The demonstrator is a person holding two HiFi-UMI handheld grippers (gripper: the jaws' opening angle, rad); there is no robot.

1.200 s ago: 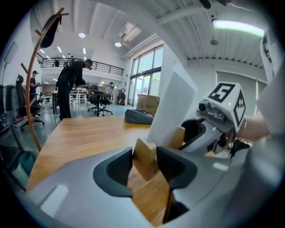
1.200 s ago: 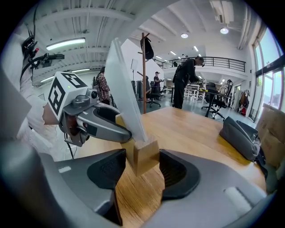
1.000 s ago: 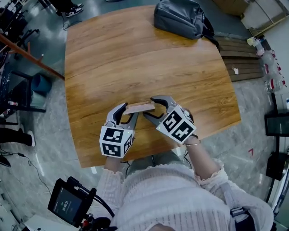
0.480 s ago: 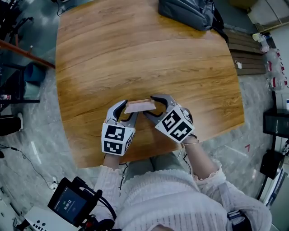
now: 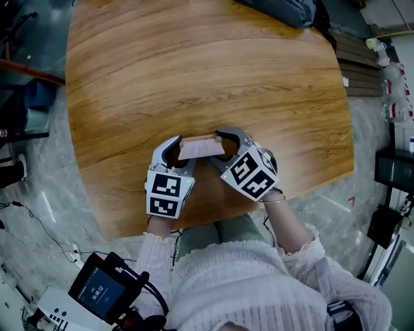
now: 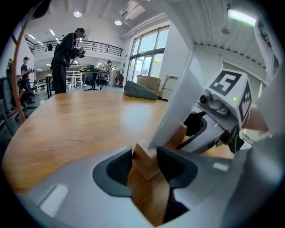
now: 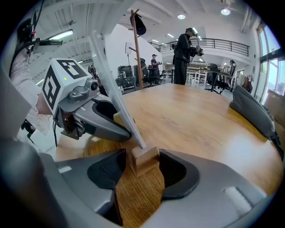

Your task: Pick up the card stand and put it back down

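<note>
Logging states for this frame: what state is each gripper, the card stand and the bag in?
left gripper: shut on one end of the card stand.
right gripper: shut on the stand's other end.
card stand: gripped at both ends, clear panel slanted; whether it is off the table is unclear.
bag: lying at the table's far edge, untouched.

head: steep down, table [image 5: 194,64] | L+R cams: close, face-to-face, share card stand [image 7: 144,161]

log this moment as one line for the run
left gripper: shut on card stand end | right gripper: shut on other end | stand: over table near person | lifted: cannot tell
</note>
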